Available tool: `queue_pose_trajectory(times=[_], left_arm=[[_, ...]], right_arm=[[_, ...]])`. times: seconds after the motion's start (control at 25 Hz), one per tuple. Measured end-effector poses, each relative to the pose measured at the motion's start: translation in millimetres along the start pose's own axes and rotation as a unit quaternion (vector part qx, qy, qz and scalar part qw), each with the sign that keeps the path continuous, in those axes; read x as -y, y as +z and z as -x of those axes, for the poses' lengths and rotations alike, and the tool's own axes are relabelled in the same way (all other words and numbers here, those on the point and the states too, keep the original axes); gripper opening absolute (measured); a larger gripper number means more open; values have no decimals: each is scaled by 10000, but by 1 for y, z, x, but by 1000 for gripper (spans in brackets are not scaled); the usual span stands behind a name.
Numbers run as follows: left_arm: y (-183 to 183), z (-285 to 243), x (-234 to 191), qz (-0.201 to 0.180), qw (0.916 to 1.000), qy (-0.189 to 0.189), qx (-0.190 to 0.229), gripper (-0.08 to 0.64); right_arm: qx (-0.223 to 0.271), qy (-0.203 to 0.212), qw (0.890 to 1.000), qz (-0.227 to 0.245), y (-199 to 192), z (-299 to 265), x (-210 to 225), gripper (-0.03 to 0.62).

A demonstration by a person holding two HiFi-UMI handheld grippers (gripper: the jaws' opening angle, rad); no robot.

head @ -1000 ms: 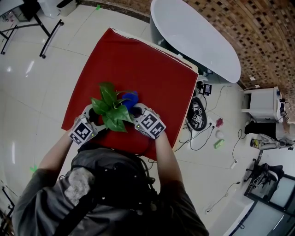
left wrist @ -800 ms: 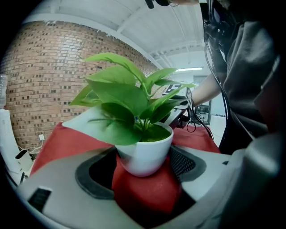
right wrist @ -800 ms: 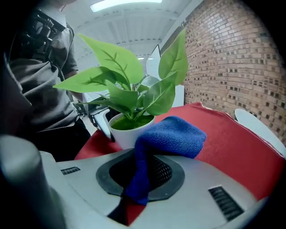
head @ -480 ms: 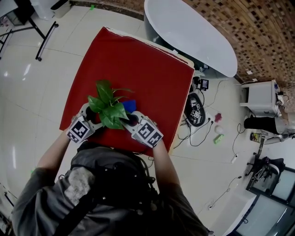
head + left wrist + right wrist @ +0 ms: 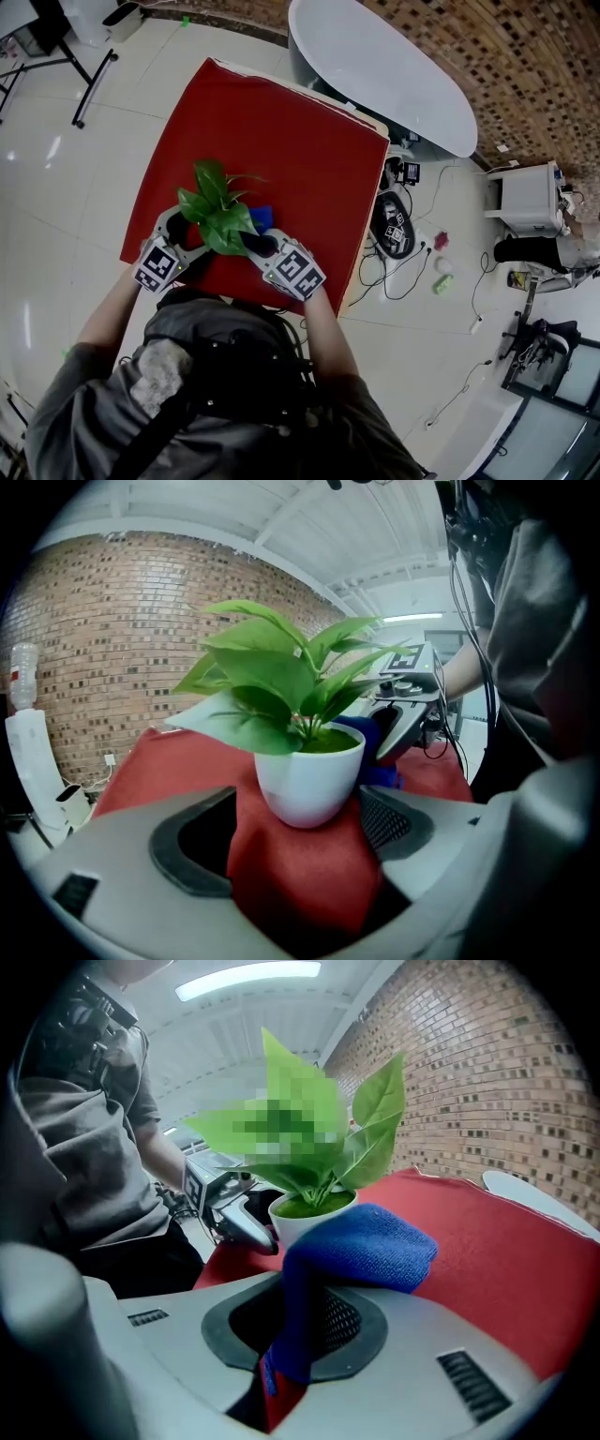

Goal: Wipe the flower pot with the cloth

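A small white flower pot [image 5: 309, 782] with a green leafy plant [image 5: 217, 208] stands on the red tablecloth [image 5: 281, 131] near the table's front edge. My left gripper [image 5: 298, 810] is open at the pot's left. The pot sits at its fingertips, close against one finger, with a narrow gap to the other. From the pot's right side, my right gripper [image 5: 300, 1326] is shut on a blue cloth [image 5: 361, 1246]. The cloth's free end bulges forward just before the pot [image 5: 305, 1211]. Leaves hide the pot in the head view, where a bit of blue cloth [image 5: 262, 217] shows.
A white oval table [image 5: 394, 66] stands beyond the red one. Cables and small items [image 5: 394, 230] lie on the tiled floor to the right, near a white cabinet [image 5: 527, 199]. The red table's front edge runs just under both grippers. A brick wall is at the back.
The right gripper has drawn the blue cloth a little nearer to me along the pot's right side, so less blue shows past the leaves. The left gripper and pot stay put.
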State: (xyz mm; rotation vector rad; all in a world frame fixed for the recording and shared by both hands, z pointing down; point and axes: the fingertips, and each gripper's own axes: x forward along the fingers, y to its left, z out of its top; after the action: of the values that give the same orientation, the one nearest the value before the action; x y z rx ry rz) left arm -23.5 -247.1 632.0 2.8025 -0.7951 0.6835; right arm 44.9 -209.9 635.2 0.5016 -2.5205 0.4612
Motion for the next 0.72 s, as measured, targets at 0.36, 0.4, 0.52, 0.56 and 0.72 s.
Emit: queue_pose_trajectory(times=[0.36, 0.4, 0.52, 0.56, 0.72], left_arm=[[-6, 26, 20, 454, 9983, 344, 143, 428], [-4, 27, 22, 479, 9979, 380, 191, 429], [1, 28, 24, 520, 9971, 462, 317, 434], [3, 28, 24, 522, 9969, 483, 342, 434], [3, 27, 24, 408, 9968, 612, 328, 434]], right_arm=[[-118, 321, 9992, 181, 7, -1, -46, 77], [-118, 367, 9991, 193, 5, -3, -52, 77], [-149, 517, 9982, 259, 4, -10, -67, 77], [-156, 558, 9980, 267, 4, -12, -70, 77], [-141, 592, 9979, 211, 4, -17, -76, 77]])
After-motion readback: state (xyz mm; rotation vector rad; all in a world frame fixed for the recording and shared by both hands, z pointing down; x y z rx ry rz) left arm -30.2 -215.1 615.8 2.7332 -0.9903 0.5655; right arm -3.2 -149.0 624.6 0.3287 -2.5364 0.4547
